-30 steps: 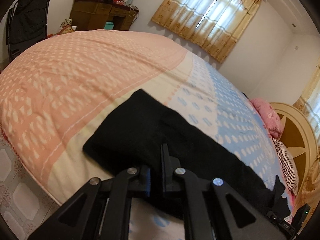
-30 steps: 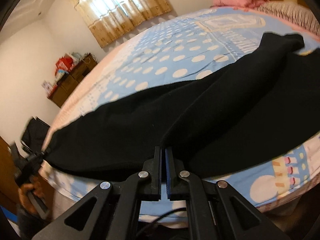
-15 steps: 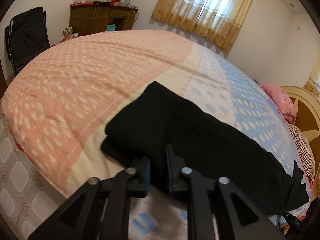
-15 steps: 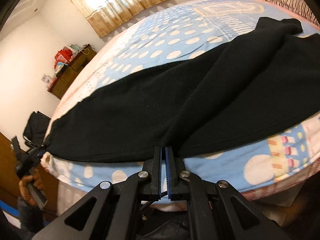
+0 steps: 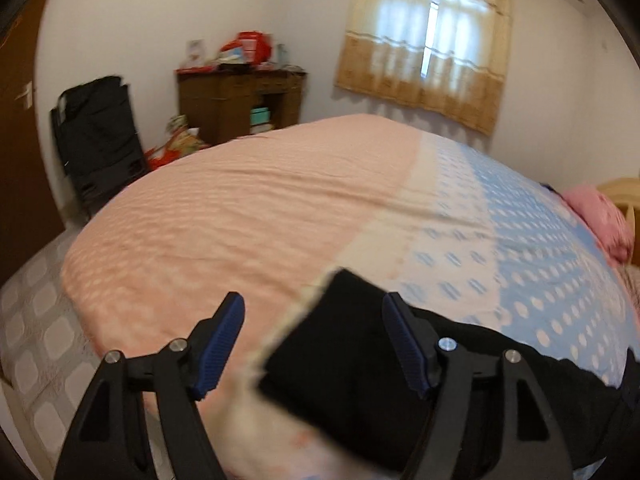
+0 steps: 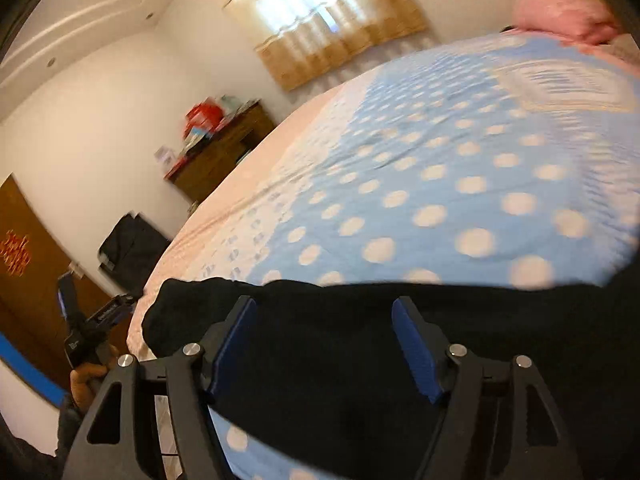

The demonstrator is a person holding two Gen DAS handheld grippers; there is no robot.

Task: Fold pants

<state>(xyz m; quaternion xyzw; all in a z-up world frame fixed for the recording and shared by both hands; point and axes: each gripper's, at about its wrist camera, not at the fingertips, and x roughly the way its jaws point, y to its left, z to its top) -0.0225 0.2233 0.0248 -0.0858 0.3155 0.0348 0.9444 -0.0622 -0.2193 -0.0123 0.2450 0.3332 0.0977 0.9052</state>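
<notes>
Black pants [image 5: 360,384] flat on bed [image 5: 248,208]; left claw [image 5: 314,344] and right claw [image 6: 324,348] opening, gripping nothing.

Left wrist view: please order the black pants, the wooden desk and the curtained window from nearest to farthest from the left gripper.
1. Black pants, just beyond the opening left gripper, lower right.
2. Wooden desk, at the far wall, left of centre.
3. Curtained window, upper right; barely farther than the desk.
</notes>
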